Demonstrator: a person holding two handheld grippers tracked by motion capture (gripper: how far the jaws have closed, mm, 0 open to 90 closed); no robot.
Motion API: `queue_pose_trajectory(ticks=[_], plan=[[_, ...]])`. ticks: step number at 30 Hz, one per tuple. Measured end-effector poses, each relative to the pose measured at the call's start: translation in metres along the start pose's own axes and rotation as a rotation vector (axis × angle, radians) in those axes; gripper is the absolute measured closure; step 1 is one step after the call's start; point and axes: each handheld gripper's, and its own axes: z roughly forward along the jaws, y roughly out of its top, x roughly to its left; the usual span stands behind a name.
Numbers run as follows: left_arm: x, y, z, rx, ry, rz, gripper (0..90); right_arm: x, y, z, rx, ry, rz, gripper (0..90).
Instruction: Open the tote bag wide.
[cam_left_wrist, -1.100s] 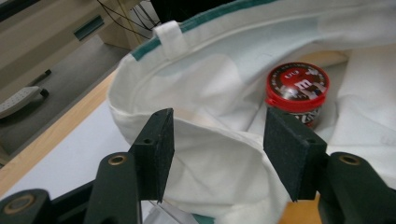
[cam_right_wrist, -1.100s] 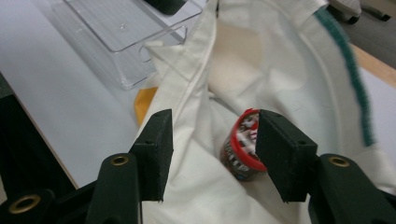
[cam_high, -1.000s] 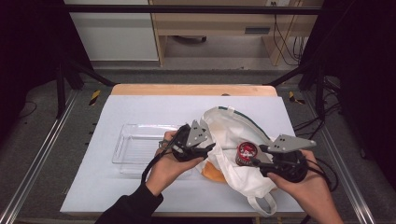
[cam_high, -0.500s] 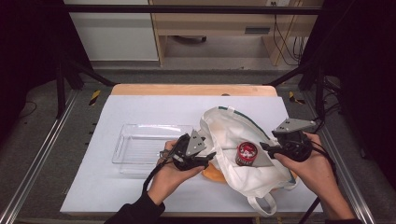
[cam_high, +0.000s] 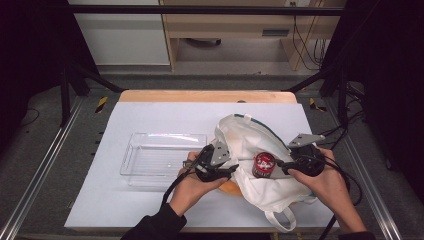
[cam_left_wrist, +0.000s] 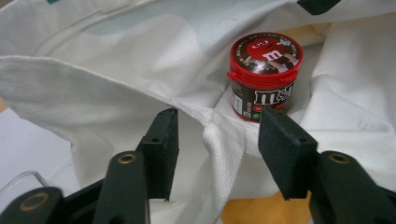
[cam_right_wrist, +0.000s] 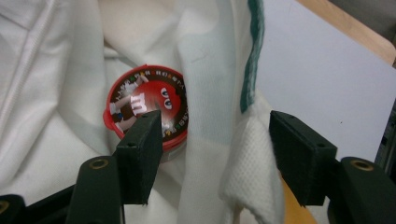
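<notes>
A white cloth tote bag (cam_high: 250, 142) lies on the table's right half, its mouth towards me. In that mouth stands a small M&M's jar (cam_high: 263, 165) with a red lid, upright, also seen as the jar (cam_left_wrist: 265, 77) and the jar (cam_right_wrist: 148, 109). My left gripper (cam_high: 231, 168) is at the mouth's left edge. Its jaws have just been closing, and the bag's hem (cam_left_wrist: 219, 137) stands between the pads untouched. My right gripper (cam_high: 281, 164) is at the mouth's right side. Its jaws have just been opening, with the green-trimmed rim (cam_right_wrist: 243, 154) loose between them.
A clear plastic tray (cam_high: 162, 159) lies empty left of the bag, close to my left hand. Something orange (cam_high: 231, 188) sticks out from under the bag's near edge. A white mat (cam_high: 150, 120) covers the table, whose wooden far edge (cam_high: 205, 96) shows behind it.
Both grippers have sunk onto the bag's mouth. The left one has come nearer to me and the jar, and the right one has shifted in from the right. The jar has stayed upright.
</notes>
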Motion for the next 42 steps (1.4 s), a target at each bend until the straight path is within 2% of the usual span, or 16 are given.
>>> queue_pose_trajectory(ticks=[4,7,9,13,17,21,23,27,34,42], plan=[[-0.001,0.000,0.004,0.006,0.003,0.008,60.0,0.002,-0.005,0.008,0.035,-0.017,-0.020,40.5],[-0.001,0.000,0.006,0.010,0.000,0.007,66.5,0.003,-0.008,0.011,0.040,-0.034,-0.028,49.5],[-0.001,-0.001,0.007,0.011,-0.002,0.009,70.2,0.002,-0.009,0.010,0.040,-0.026,-0.026,59.7],[0.000,-0.002,0.008,0.022,-0.008,0.011,74.9,-0.004,-0.010,0.009,0.027,-0.024,-0.007,72.4],[0.001,-0.005,0.007,0.035,-0.023,0.009,79.1,-0.015,-0.011,0.009,0.004,-0.013,0.036,79.3],[0.001,-0.011,0.006,0.046,-0.031,0.009,81.1,-0.029,-0.013,0.014,-0.011,0.000,0.102,82.8],[0.001,-0.013,0.005,0.049,-0.035,0.010,81.8,-0.034,-0.014,0.016,-0.010,-0.003,0.114,84.0],[0.000,-0.014,0.004,0.054,-0.040,0.008,82.7,-0.040,-0.013,0.020,-0.011,-0.009,0.129,85.4],[0.002,-0.020,-0.001,0.053,-0.044,-0.004,83.0,-0.052,-0.005,0.019,-0.005,-0.038,0.127,85.9],[0.002,-0.029,-0.005,0.063,-0.051,-0.006,83.2,-0.064,-0.007,0.030,0.008,-0.066,0.147,86.2]])
